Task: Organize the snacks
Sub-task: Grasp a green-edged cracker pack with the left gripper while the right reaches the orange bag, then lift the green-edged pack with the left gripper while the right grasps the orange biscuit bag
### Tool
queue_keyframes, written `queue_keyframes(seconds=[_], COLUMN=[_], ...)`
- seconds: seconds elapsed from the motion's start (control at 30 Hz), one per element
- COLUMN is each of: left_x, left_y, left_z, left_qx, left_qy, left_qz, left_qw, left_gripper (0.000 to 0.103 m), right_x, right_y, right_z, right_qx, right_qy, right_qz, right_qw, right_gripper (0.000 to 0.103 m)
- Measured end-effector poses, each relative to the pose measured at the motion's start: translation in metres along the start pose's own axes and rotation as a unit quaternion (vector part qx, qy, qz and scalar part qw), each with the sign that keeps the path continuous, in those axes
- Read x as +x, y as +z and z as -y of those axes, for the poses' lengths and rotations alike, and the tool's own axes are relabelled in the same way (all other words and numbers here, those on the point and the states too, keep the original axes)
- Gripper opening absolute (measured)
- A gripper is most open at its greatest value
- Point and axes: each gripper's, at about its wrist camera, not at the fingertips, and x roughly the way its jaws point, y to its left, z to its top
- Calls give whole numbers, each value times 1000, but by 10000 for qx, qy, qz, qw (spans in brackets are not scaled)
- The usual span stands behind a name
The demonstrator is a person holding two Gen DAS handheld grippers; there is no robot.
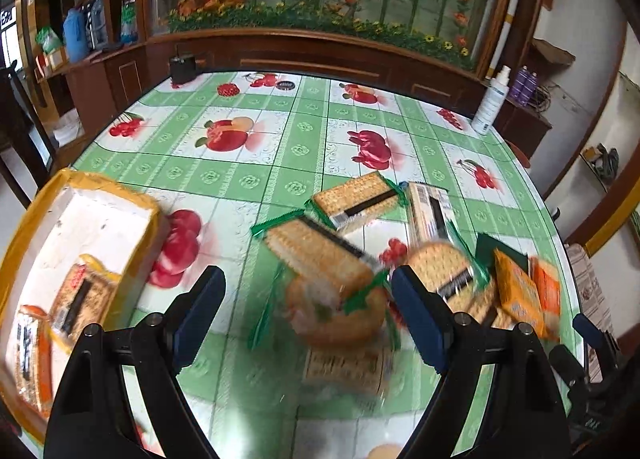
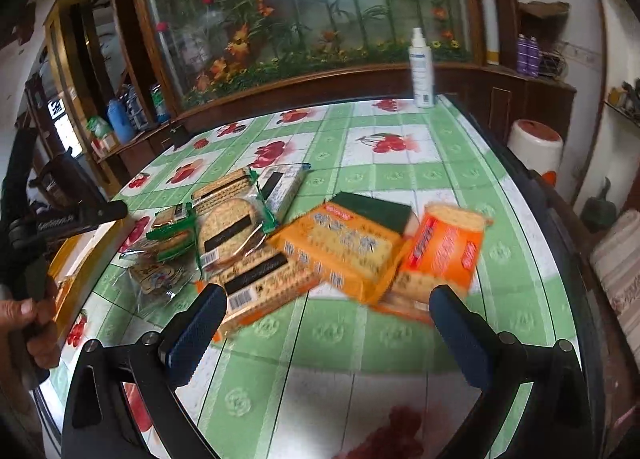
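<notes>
- Snacks are lying in a loose heap on the tabletop [image 1: 248,131], which is wearing a green-and-white fruit-print cover.
- Left tongs [image 1: 308,291] are hovering with fingers wide apart over a green-trimmed cracker pack [image 1: 320,255], gripping nothing; that pack is resting tilted on a round biscuit pack [image 1: 340,319].
- Right tongs [image 2: 328,315] are likewise gaping, empty, just in front of a barcode-labelled cracker pack [image 2: 264,283].
- Beside that pack, a yellow-orange biscuit pack [image 2: 340,247] is lying partly over a dark green pack [image 2: 372,211], and an orange wafer pack [image 2: 440,251] is leaning at its right.
- At the left edge of the tabletop, a white box with yellow rim [image 1: 92,211] is holding two packs: a cracker pack in the box [image 1: 80,299] and an orange pack in the box [image 1: 32,355].
- A white spray bottle [image 2: 421,67] is standing upright at the far side, well apart from the heap.
- A hand [image 2: 28,323] is showing at the left of the right wrist view, gripping the other tool's handle.
</notes>
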Motion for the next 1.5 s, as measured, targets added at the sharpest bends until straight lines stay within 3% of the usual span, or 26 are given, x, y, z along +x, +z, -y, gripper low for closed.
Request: queue_keyframes(seconds=[0.2,0.43,0.6,0.83,0.97,1.13,1.23,1.3,1.5], left_x=[33,65,90,93,88,77,68,61,45], left_y=[12,18,20,13,4,-8,-17,-24,-42], left_z=[7,11,14,11,9,-1,-7,-10,-20], left_qx=[-174,-434,-481,-217,107,434,709,914,1366], left_qy=[585,812,817,490,38,-207,-259,-316,-446], left_qz=[-350,-673,-964,-980,-1004,-1043,-1063,-1108,-1218], left_qw=[9975,9935,9908,9937,9949,9934,9915,9891,9821], left_gripper=[86,86,86,86,84,68,60,55,51], right_x=[32,64,85,108,110,109,106,102,84], right_y=[33,53,56,50,46,40,36,31,15], right_z=[3,17,13,10,7,-5,-15,-21,-30], right_qx=[-158,82,-80,-379,-486,-633,-823,-944,-1270], right_qy=[280,562,584,475,503,717,711,736,794], right_qz=[-169,-354,-598,-970,-1030,-1209,-1268,-1391,-1443], right_qw=[9993,9978,9965,9934,9922,9880,9859,9830,9781], right_gripper=[103,103,103,102,101,72,76,92,96])
